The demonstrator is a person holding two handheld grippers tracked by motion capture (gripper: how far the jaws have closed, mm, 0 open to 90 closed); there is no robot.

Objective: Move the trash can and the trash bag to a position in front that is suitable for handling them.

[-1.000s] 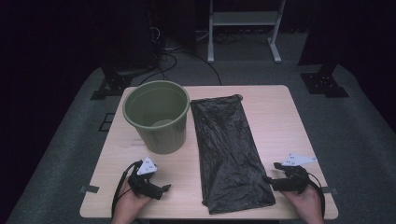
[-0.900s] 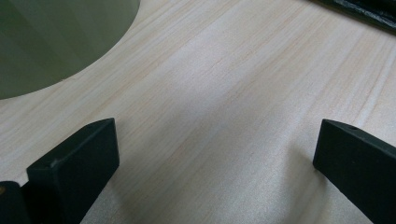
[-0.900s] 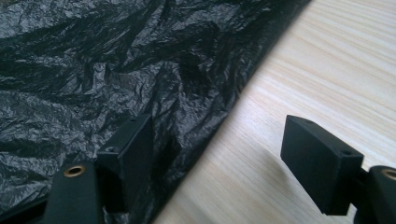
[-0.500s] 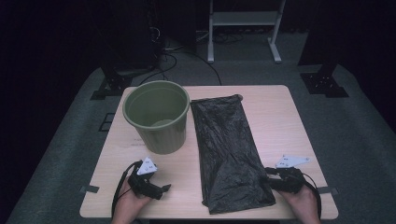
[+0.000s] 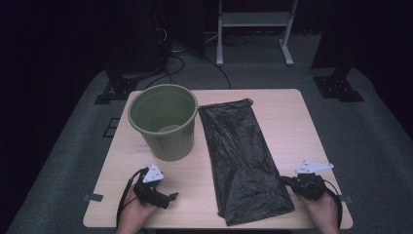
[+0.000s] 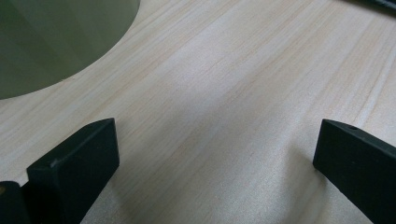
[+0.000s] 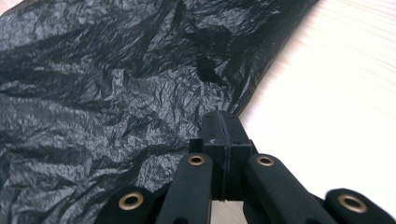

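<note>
A black plastic bag [image 5: 238, 151] lies flat along the middle of the wooden table [image 5: 287, 117], with an olive green bin [image 5: 163, 122] standing upright to its left. My right gripper [image 5: 285, 181] rests at the bag's near right edge. In the right gripper view its jaws have just been closing and the right gripper [image 7: 222, 122] now stands shut, pressed together right where the crinkled bag [image 7: 116, 84] ends. My left gripper [image 5: 170, 197] lies on the table near the front edge. In the left gripper view the left gripper [image 6: 215, 154] is open over bare wood, the bin [image 6: 46, 42] beyond.
Bare wood [image 7: 336, 93] lies to the right of the bag. A metal stand [image 5: 253, 29] and cables are on the dark floor behind the table. Black brackets [image 5: 336, 83] sit at the far corners.
My right gripper has edged left to the bag's edge and its jaws have closed there. The left gripper, the bin and the bag have stayed put.
</note>
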